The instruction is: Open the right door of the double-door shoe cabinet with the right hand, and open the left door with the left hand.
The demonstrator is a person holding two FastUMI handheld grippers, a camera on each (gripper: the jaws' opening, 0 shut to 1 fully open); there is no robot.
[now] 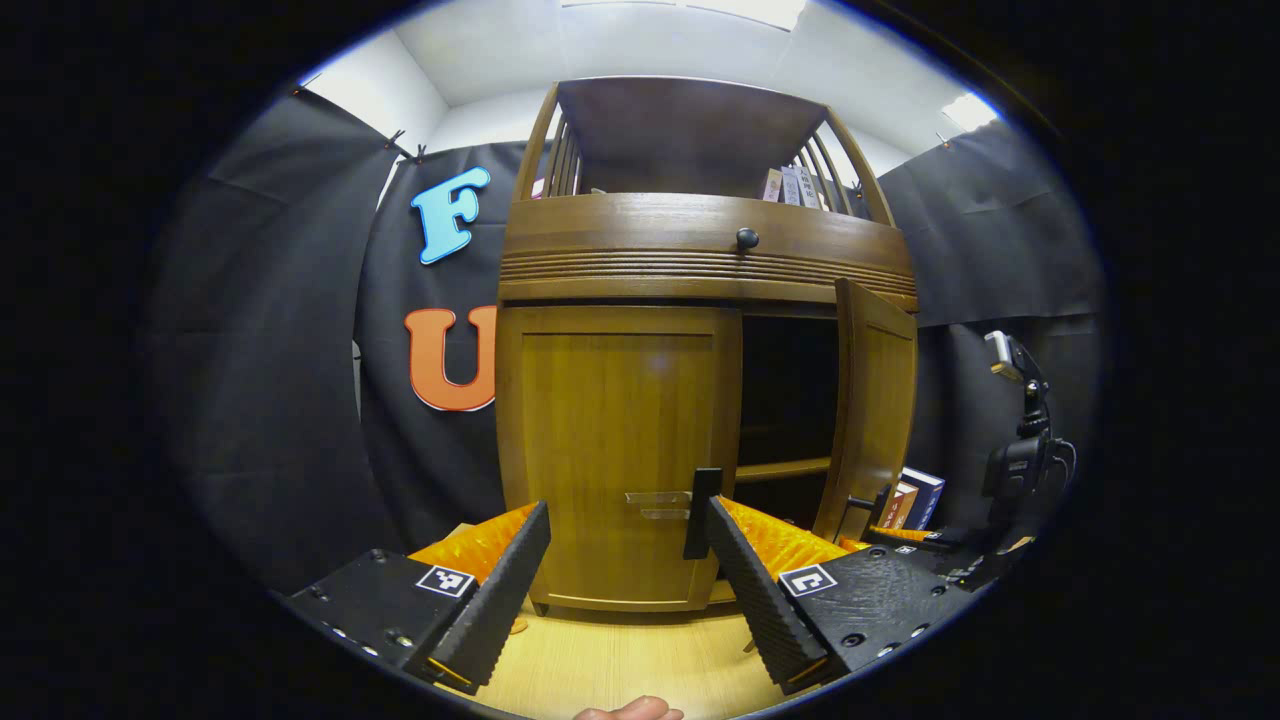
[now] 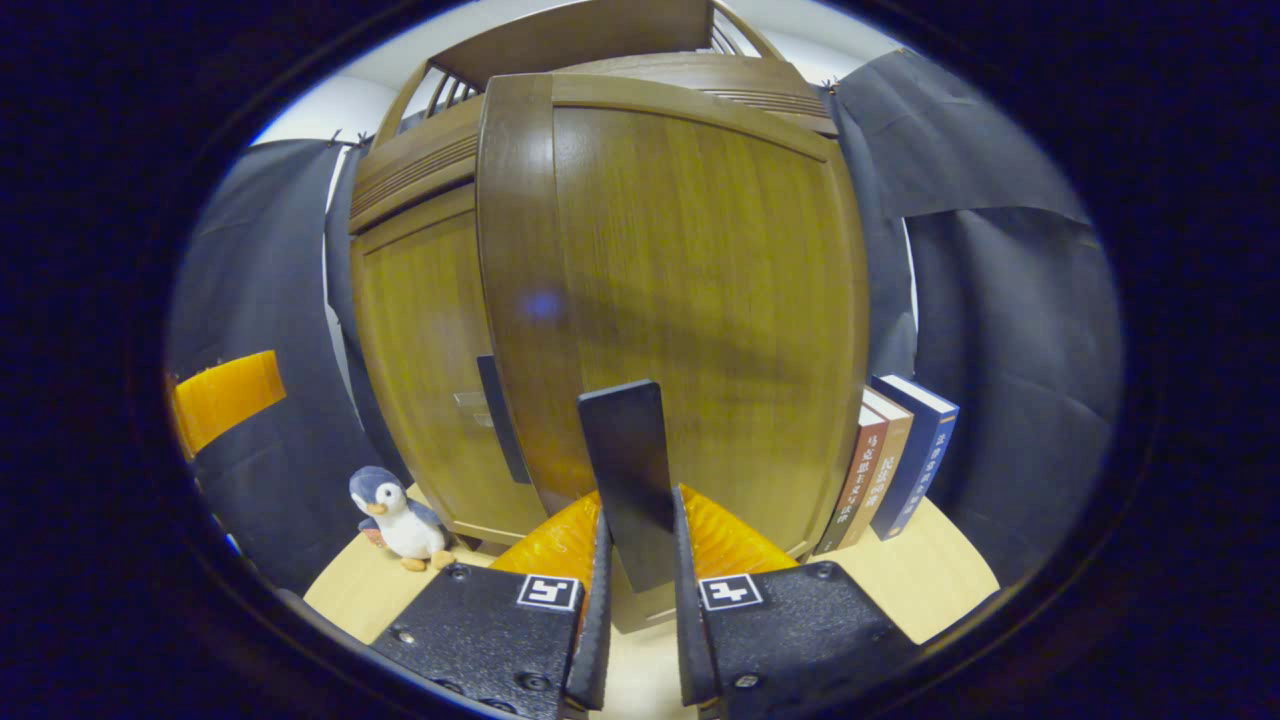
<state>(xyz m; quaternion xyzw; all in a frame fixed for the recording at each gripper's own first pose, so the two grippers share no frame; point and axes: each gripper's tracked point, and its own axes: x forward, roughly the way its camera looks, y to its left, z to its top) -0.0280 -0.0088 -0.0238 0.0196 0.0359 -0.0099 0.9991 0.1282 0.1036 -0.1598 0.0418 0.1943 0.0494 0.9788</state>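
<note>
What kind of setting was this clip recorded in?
Most likely a staged recording booth, not a real home: black cloth hangs as walls around a wooden shoe cabinet set on a light tabletop, and a camera on a stand sits beside it.

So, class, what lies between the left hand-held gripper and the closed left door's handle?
Nothing: in the left gripper view, the open left hand-held gripper faces the handle across bare air.

Left hand-held gripper [image 1: 625, 560] with ridged fingers, square black-and-white markers, screws, ribbed orange body
</note>
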